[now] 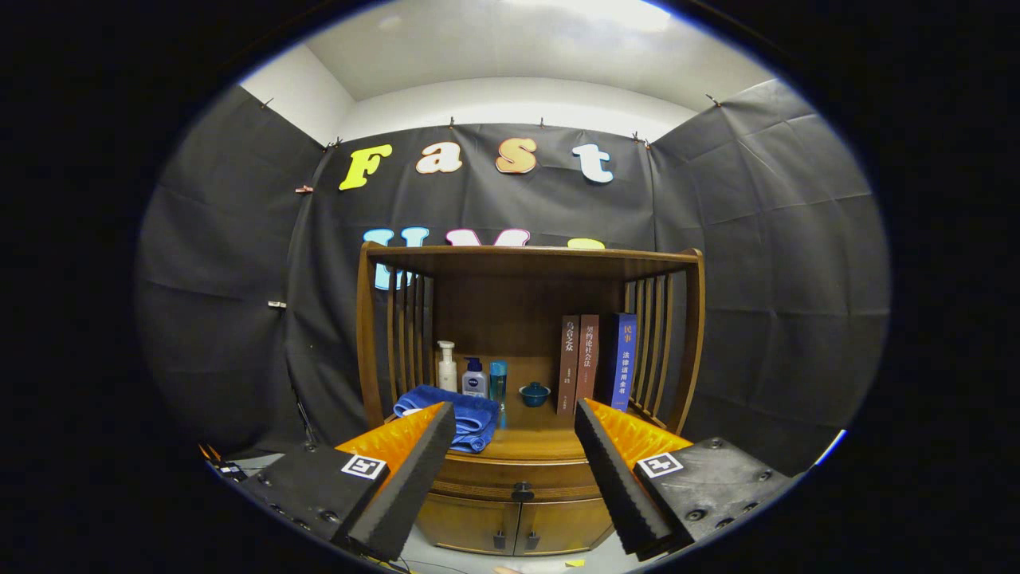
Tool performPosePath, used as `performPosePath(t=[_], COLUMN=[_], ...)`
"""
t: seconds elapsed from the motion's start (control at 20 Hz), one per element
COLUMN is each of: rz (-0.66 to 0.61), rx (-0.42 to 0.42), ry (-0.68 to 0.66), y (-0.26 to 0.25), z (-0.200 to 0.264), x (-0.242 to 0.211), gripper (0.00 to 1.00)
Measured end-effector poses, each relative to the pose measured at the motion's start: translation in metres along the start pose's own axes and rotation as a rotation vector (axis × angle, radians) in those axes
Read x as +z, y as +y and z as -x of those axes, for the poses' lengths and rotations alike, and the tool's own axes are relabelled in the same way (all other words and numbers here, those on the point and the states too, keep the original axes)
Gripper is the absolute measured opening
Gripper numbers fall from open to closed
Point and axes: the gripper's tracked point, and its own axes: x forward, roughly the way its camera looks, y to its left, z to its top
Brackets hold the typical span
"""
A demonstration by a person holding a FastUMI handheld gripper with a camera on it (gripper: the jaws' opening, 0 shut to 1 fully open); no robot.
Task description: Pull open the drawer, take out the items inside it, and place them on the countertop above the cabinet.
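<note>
The gripper (514,446) hangs in front of a brown wooden cabinet (368,351), its two fingers (414,470) spread wide with nothing between them but air. Through the gap shows the closed wooden drawer (518,476), a curved front just under the countertop, with a small dark round knob (522,492) at its middle. The knob sits between the fingers and beyond their tips, not touched by either. Below the drawer are two wooden cabinet doors (514,526), shut, each with a small dark handle near the seam where they meet.

The glossy wooden countertop (530,442) lies above the drawer, under a flat wooden top shelf (526,259) held up by slatted side panels. At the countertop's left front corner a folded blue towel (454,410) lies flat, its near edge partly hidden behind the left finger. Behind the towel, towards the back left corner, stand a white pump bottle (447,367), a smaller white bottle with a dark blue label (475,379) and a slim teal bottle (498,381), close together in a row. A small dark teal lidded cup (534,393) sits near the middle of the back edge. Towards the back right corner three books stand upright side by side: two reddish-brown books (578,359) and a blue book (624,359) that leans against the right slats.

What the drawer holds cannot be seen while it is shut.
</note>
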Motion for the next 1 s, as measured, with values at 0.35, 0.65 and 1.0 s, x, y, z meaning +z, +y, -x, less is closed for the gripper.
performPosePath(t=[0.35,0.65,1.0], rz=[0.001,-0.012,-0.043], rx=[0.000,-0.020,-0.029], ry=[-0.001,0.030,0.135], y=[0.000,-0.006,-0.014], z=[-0.002,-0.014,-0.051], x=[-0.002,-0.026,-0.105], gripper=[0.98,0.98,0.99])
